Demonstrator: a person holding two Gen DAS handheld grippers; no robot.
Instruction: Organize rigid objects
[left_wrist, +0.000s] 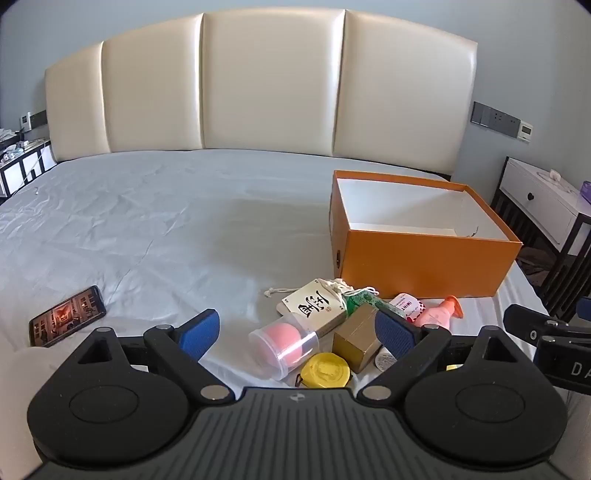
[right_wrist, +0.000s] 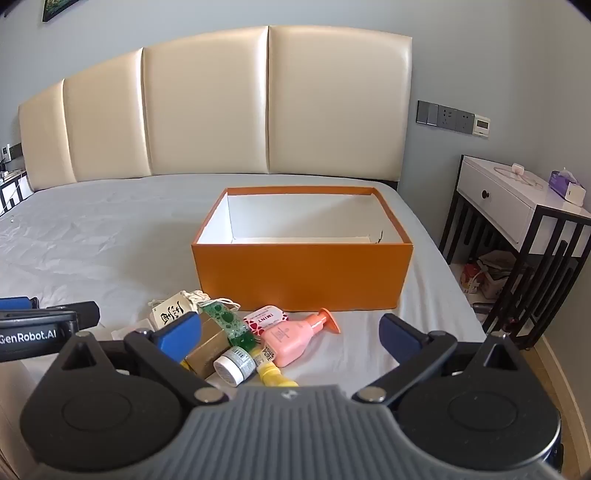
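Note:
An open orange box (left_wrist: 424, 262) (right_wrist: 301, 275) with a white inside stands on the bed. In front of it lies a pile: a clear cup with a pink ball (left_wrist: 282, 345), a yellow round case (left_wrist: 327, 371), a gold box (left_wrist: 356, 338) (right_wrist: 208, 345), a cream card box (left_wrist: 314, 304) (right_wrist: 171, 308), a green bottle (right_wrist: 231, 323), a pink pump bottle (left_wrist: 441, 312) (right_wrist: 295, 338), a small white jar (right_wrist: 234, 363). My left gripper (left_wrist: 297, 334) is open just above the pile. My right gripper (right_wrist: 291, 334) is open above the pink bottle.
A phone (left_wrist: 66, 315) with a lit screen lies on the grey sheet at the left. A padded cream headboard (left_wrist: 258, 88) stands behind. A white nightstand (right_wrist: 517, 210) stands beyond the bed's right edge. The box's inside looks empty.

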